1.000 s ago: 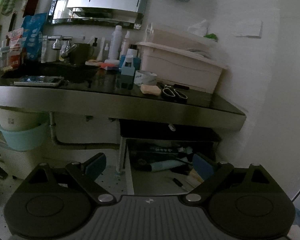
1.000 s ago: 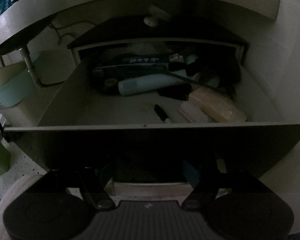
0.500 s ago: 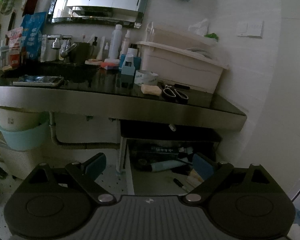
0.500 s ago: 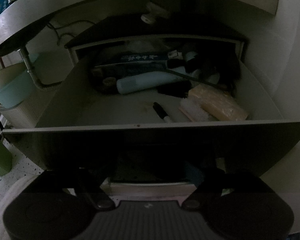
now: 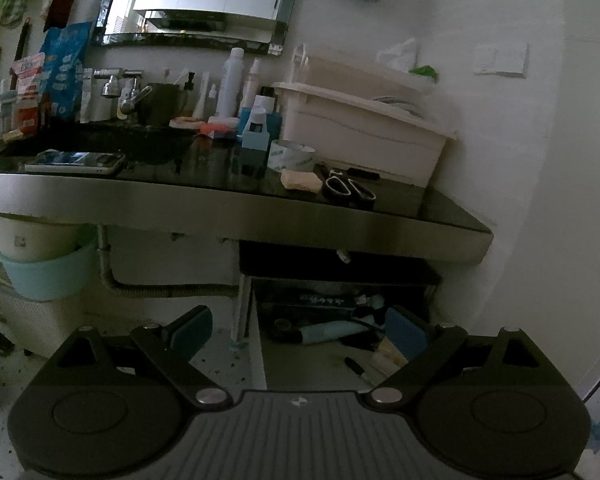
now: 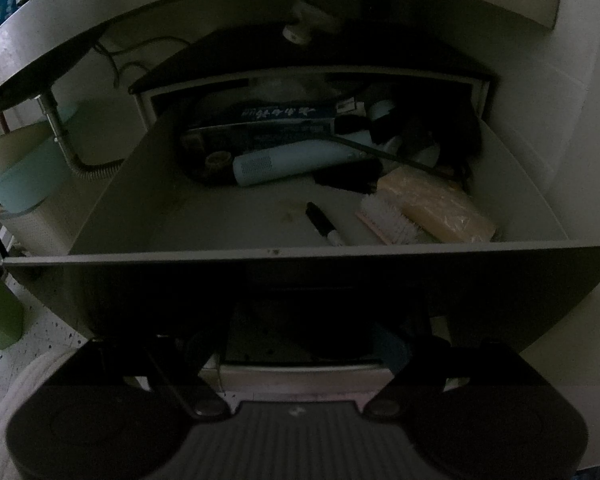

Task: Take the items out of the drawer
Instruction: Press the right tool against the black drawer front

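Note:
The open drawer fills the right wrist view. Inside lie a pale blue tube, a black marker, a white brush, a yellow wrapped block and a dark lettered box. My right gripper sits in shadow low against the drawer's dark front panel, jaws apart, pads pressing on nothing I can see. In the left wrist view the same drawer shows under the counter. My left gripper hangs well back from it, wide open and empty.
On the dark counter lie scissors, a tape roll, a sponge and a phone. A white bin stands at its right. A blue basin hangs below left. A green container stands on the floor.
The right gripper's fingers have spread wider apart at the drawer front. The drawer and the left gripper have stayed where they were.

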Tool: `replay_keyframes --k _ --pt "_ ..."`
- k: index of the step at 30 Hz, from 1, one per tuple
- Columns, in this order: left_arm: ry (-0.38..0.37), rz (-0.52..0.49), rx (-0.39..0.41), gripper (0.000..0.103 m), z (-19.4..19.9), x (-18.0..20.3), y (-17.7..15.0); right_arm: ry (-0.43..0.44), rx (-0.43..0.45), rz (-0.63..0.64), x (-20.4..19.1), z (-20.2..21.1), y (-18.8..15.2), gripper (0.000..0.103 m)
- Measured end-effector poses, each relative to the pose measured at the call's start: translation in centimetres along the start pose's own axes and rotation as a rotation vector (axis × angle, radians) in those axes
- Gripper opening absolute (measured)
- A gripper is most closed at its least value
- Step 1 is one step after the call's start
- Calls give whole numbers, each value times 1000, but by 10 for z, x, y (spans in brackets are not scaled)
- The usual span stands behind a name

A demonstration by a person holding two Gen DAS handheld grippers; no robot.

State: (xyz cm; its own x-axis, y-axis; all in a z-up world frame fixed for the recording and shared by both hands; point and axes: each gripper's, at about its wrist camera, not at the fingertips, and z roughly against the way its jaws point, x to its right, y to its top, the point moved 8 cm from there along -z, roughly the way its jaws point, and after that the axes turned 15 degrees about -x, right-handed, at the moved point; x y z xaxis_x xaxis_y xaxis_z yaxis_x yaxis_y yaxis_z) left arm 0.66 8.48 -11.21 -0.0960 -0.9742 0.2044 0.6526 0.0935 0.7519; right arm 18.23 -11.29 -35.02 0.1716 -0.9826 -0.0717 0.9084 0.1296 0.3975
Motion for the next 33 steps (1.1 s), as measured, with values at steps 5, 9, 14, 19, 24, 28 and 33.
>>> replay_keyframes --k 5,9,14,19,24,28,33 --pt "-4 -2 -6 94 -2 1 -1 1 1 -1 0 -1 0 82" --pt "-4 -15 -2 94 -2 3 -1 2 0 -2 0 -1 0 82" --pt "-13 -8 -6 94 -3 4 -3 3 0 -4 0 -1 1 82" --pt "-16 -12 -9 94 -3 6 -5 6 2 -9 0 -2 4 82" --pt "-13 -18 -13 94 -3 7 -7 -5 14 0 -1 -7 10 82" --pt "-4 -19 -14 94 -2 7 -8 -6 17 2 -2 -10 18 82" --pt "7 -15 -16 94 -2 5 -9 -5 21 3 -2 -14 25 82"
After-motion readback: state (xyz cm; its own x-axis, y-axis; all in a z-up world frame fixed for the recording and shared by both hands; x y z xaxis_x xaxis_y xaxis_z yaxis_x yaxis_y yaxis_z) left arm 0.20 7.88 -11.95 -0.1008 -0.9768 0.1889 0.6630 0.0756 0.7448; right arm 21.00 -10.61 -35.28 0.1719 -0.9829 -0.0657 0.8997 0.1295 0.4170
